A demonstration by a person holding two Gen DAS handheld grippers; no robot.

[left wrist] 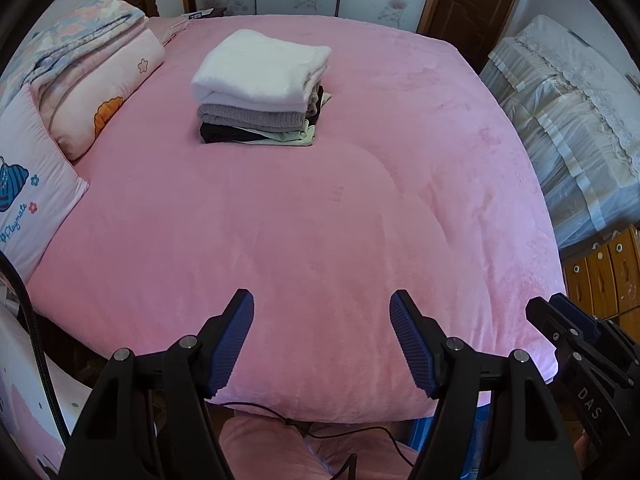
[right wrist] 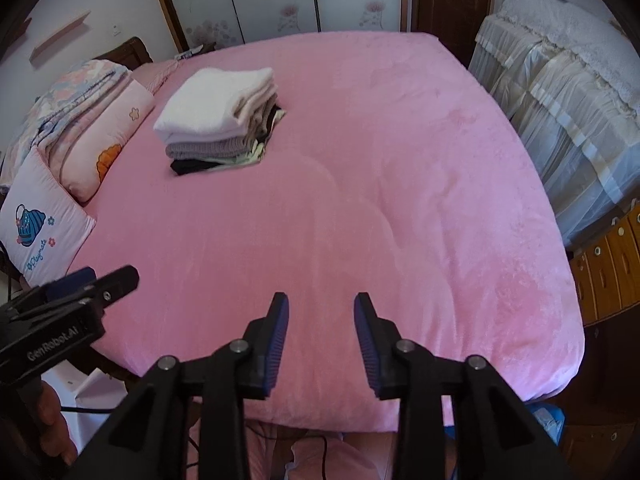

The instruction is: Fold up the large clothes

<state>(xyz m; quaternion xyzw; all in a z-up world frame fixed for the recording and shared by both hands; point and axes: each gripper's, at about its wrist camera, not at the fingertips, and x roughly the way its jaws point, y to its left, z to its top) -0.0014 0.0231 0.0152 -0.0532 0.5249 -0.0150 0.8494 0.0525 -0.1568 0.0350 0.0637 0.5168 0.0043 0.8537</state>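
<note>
A stack of folded clothes, white on top, then grey, pale green and black, rests on the far left part of the pink bed. My left gripper hangs open over the bed's near edge, nothing between its blue pads. Beside it, my right gripper is open too, jaws narrower, nothing between them. Each gripper shows at the edge of the other's view: the right gripper, the left gripper. Both stand far from the stack.
Pillows and a folded quilt line the bed's left side. A covered piece of furniture and a wooden drawer chest stand to the right. A cable and pink cloth lie below the bed's near edge.
</note>
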